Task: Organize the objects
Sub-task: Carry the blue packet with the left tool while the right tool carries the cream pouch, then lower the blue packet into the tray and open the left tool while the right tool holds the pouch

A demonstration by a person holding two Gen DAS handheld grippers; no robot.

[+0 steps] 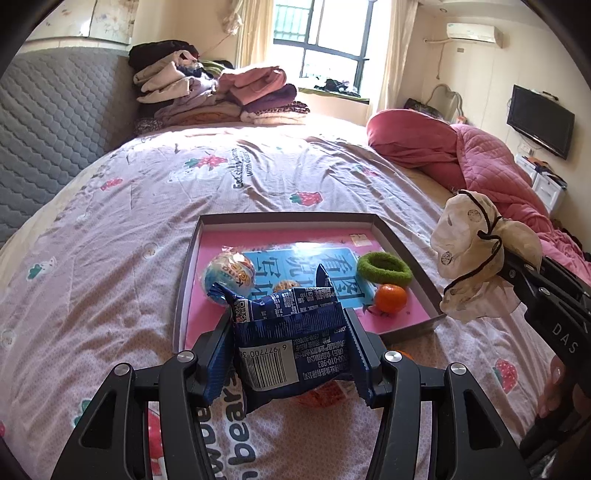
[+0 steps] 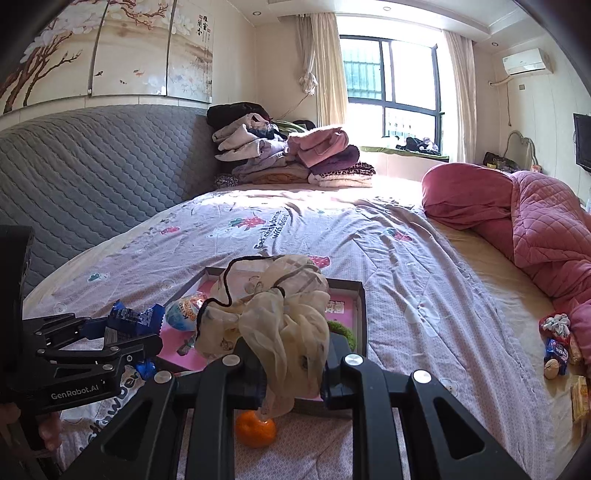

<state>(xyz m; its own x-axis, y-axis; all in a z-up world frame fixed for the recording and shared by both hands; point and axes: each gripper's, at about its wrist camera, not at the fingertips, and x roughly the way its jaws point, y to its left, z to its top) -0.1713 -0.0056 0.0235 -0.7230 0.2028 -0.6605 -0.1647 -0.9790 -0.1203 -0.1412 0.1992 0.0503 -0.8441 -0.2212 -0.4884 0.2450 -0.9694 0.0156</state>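
Blue snack packet (image 1: pixel 291 343) clamped between left gripper (image 1: pixel 290 350) fingers (image 1: pixel 218 343).

Bed (image 2: pixel 369 236) w/ lilac strawberry-print cover, text printed on it, some creasing. Grey quilted headboard (image 2: pixel 92 158) along left side. Above it, wall panels (image 2: pixel 110 48) w/ blossom-branch painting and calligraphy. Stack of folded clothes (image 2: pixel 288 147) at far end of bed, approx. next to headboard corner; pinks, purples, one dark item on top. Pink quilted duvet (image 1: pixel 491 162) bunched along right edge of bed, pink pillow (image 2: pixel 465 192) just beside it. Window (image 2: pixel 391 85) w/ dark frame, bright daylight, cream curtains (image 2: pixel 325 66) either side; left one knotted. AC unit (image 1: pixel 474 33) high on right wall. Flat TV (image 1: pixel 539 120) wall-mounted, screen off.
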